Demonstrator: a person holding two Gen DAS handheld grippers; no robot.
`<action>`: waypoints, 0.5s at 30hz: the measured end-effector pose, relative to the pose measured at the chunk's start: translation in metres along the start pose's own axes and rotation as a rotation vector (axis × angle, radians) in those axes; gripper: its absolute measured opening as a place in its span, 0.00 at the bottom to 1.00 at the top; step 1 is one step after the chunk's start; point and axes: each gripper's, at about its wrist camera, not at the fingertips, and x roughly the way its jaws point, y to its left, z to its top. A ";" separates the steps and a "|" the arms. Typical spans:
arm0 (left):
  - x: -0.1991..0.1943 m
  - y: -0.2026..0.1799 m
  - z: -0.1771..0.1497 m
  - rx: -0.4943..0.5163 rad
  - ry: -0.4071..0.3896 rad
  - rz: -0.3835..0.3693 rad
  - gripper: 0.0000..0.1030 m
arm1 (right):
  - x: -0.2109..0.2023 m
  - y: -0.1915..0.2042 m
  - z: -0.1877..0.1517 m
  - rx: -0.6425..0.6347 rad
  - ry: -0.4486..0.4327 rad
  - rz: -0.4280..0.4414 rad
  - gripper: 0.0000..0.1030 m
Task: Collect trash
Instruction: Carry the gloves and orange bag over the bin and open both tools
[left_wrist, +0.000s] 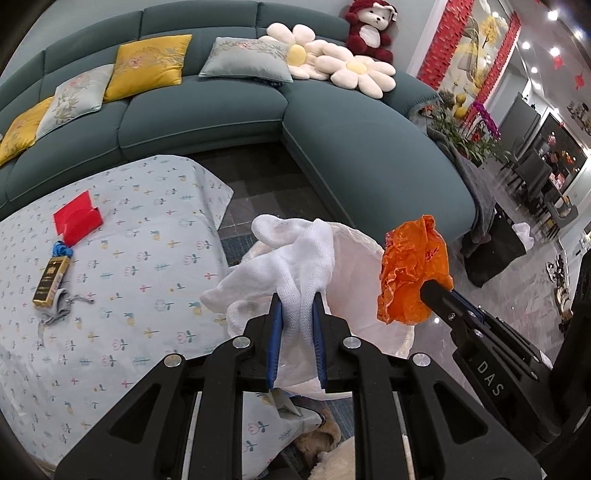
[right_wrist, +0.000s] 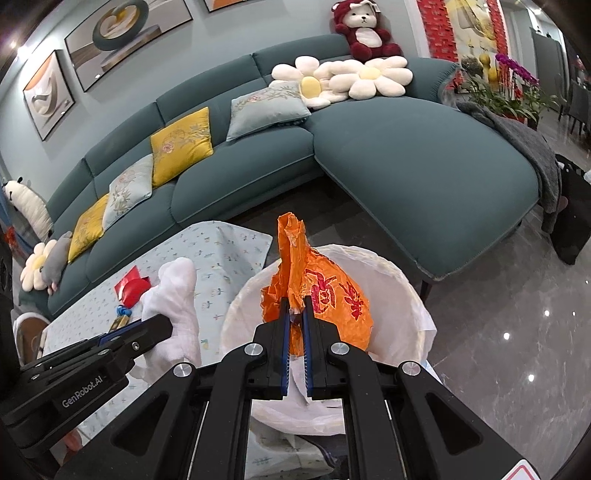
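My left gripper is shut on a crumpled white cloth and holds it over the near rim of a trash bin lined with a white bag. My right gripper is shut on a crumpled orange plastic bag with red print, held above the bin's opening. The orange bag and the right gripper also show at the right of the left wrist view. The white cloth and the left gripper show at the left of the right wrist view.
A low table with a patterned light-blue cloth is left of the bin. On it lie a red folded card, a blue item, a small dark-gold box and a grey pouch. A teal corner sofa stands behind.
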 end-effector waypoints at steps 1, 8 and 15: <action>0.002 -0.002 0.000 0.003 0.004 -0.002 0.15 | 0.000 0.000 0.000 0.002 0.001 -0.001 0.06; 0.018 -0.010 0.000 0.015 0.031 -0.012 0.16 | 0.007 -0.013 0.000 0.022 0.010 -0.010 0.06; 0.026 -0.017 0.001 0.021 0.040 -0.020 0.24 | 0.012 -0.019 -0.001 0.034 0.015 -0.012 0.06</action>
